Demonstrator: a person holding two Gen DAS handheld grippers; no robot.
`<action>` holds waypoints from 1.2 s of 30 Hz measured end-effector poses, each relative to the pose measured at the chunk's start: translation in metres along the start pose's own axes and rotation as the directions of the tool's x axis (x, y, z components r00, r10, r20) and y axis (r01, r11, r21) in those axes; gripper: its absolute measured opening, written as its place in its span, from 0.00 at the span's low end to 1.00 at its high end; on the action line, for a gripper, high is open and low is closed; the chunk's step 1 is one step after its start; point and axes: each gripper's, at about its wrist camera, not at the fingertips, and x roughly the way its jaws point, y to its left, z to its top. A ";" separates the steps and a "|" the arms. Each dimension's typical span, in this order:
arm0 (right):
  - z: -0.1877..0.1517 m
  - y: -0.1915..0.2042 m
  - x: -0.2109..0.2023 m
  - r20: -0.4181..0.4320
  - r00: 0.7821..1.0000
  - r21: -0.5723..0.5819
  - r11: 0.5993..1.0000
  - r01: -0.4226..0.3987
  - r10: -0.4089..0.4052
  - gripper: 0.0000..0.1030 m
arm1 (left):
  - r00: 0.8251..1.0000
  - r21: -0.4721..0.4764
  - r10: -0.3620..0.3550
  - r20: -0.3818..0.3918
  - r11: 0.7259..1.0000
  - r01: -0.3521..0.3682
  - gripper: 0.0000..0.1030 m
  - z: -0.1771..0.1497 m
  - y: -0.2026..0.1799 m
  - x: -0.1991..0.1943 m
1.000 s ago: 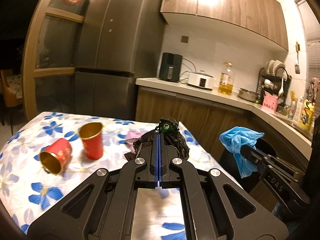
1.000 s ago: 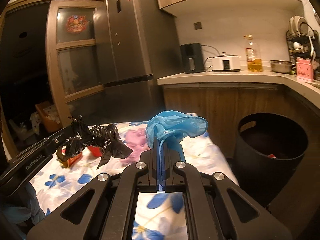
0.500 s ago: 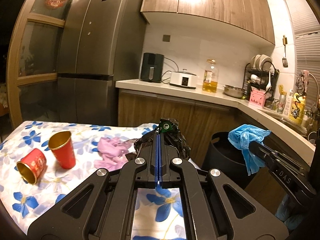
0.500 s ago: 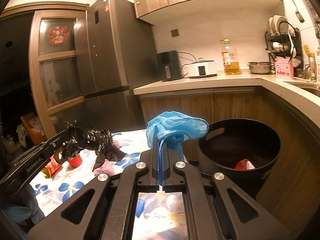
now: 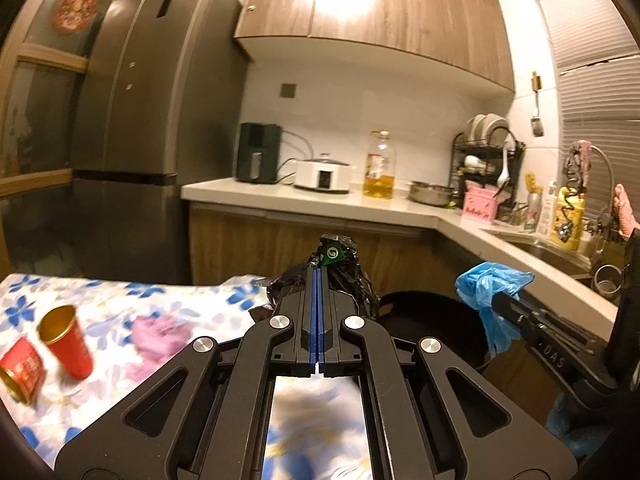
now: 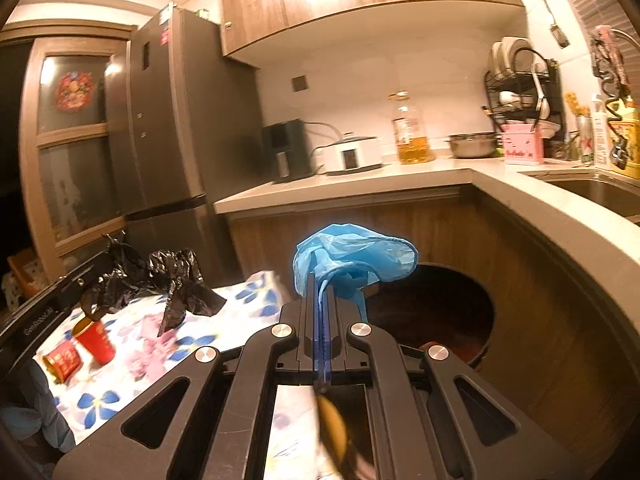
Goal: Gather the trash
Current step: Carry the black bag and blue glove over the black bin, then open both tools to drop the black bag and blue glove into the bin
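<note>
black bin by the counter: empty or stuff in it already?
Not empty. The right wrist view looks into the open bin and shows something red at the bottom; what it is, cannot tell.

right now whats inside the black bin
In the right wrist view the black bin shows a dark inner wall and a bit of red trash at the bottom. The blue bag and right gripper cover the near side, so the rest is hidden.

The right gripper (image 5: 496, 304), seen from the left wrist, carries the letters "DAS" on its side. The left gripper (image 6: 108, 264), seen from the right wrist, bears a pale word too blurred to read; other labels are illegible
</note>
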 end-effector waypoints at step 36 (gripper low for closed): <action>0.022 -0.058 0.040 0.007 0.997 0.065 0.995 0.071 -0.071 0.02 | 0.970 0.008 -0.220 -0.100 0.975 0.222 0.00 -0.016 -0.096 0.122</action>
